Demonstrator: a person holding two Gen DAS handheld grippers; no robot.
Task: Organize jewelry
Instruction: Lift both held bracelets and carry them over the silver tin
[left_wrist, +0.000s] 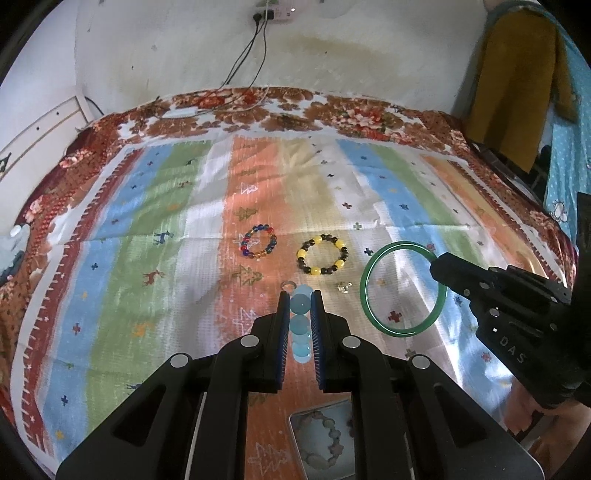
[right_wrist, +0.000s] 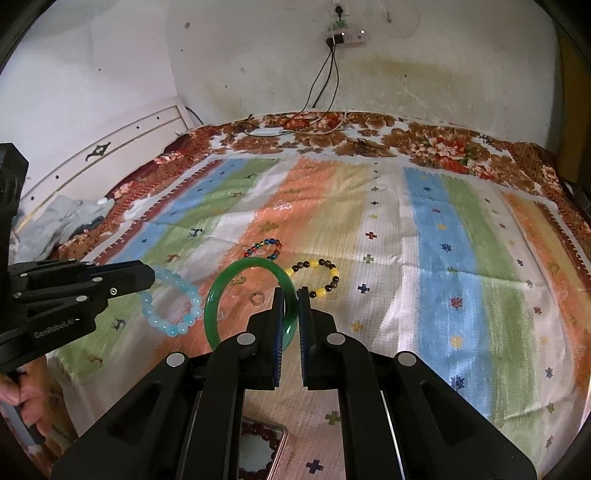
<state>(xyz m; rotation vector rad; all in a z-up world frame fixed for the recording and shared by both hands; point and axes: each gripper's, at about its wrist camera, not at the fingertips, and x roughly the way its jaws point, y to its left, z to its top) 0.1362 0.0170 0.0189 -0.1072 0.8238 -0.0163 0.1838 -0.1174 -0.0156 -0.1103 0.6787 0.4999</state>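
My left gripper (left_wrist: 300, 295) is shut on a light-blue bead bracelet (left_wrist: 300, 325), held edge-on above the striped cloth; the bracelet also shows in the right wrist view (right_wrist: 173, 302). My right gripper (right_wrist: 291, 291) is shut on a green bangle (right_wrist: 221, 291), which also shows in the left wrist view (left_wrist: 402, 288) to the right of the left gripper. A multicoloured bead bracelet (left_wrist: 258, 243) and a yellow-and-dark bead bracelet (left_wrist: 322, 254) lie on the cloth ahead. A small ring (left_wrist: 288, 284) and a small clear piece (left_wrist: 343, 286) lie near them.
A metal tray (left_wrist: 321, 439) with a pale bead bracelet sits under the left gripper; a tray (right_wrist: 258, 450) with a dark red bead bracelet sits under the right. Wall, cables and power strip (left_wrist: 273, 11) stand behind the bed. A yellow cloth (left_wrist: 517, 81) hangs right.
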